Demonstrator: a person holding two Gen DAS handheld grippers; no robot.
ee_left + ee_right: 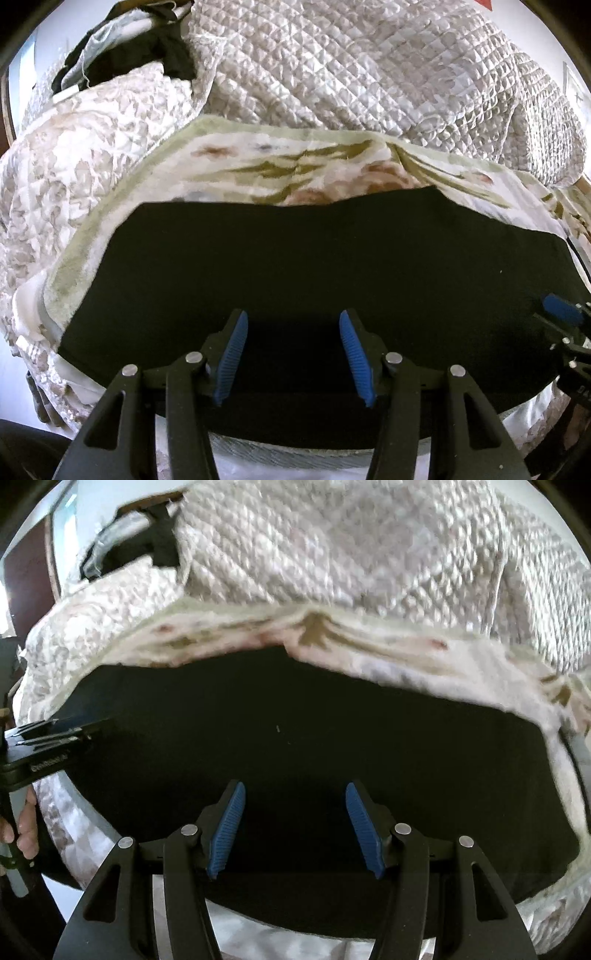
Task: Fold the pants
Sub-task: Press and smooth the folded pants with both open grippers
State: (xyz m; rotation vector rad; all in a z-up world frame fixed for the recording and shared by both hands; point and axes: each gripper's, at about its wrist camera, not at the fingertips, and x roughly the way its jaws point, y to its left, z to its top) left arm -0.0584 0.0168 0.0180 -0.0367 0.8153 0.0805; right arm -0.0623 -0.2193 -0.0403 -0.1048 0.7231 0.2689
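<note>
Pants (314,258), black and flat, lie spread across a floral cloth (295,166) on a bed covered by a quilted blanket (369,66). The left gripper (293,354) hovers just over their near edge, blue pads parted and grasping nothing. The right gripper (295,827) hangs likewise over the same dark fabric, its pads spread wide and empty. A dark garment (147,55) sits bunched at the far left, well apart from both tools.
</note>
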